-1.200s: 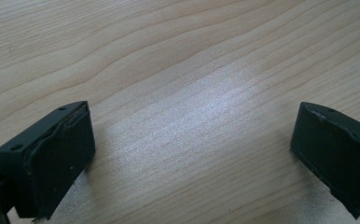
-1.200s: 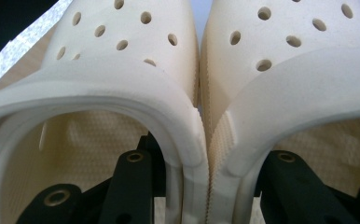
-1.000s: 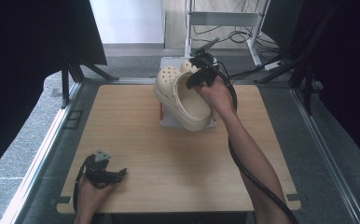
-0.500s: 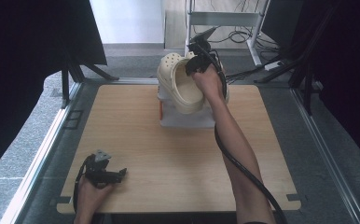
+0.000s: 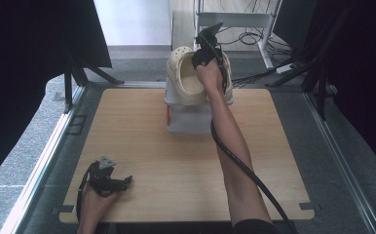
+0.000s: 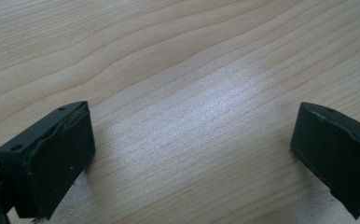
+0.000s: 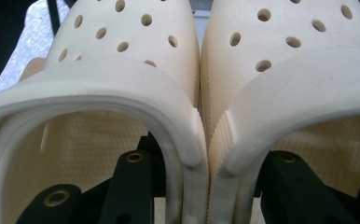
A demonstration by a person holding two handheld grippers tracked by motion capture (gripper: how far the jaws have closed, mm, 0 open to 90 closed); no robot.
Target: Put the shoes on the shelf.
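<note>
Right gripper [image 5: 206, 52]: your jaws sit one inside each of the two cream clogs [image 7: 201, 88], pinching their touching inner walls together, so you grip the pair at once. Clogs hang over the white box [image 5: 188, 117] at the table's [image 5: 127, 131] far edge; from above, whether they rest on the box or hover, cannot tell. Box contents hidden beneath the shoes. Your right arm stretches straight forward across the table. Left gripper [image 5: 109, 178]: jaws wide apart, nothing between them, resting low at the near left corner.
</note>
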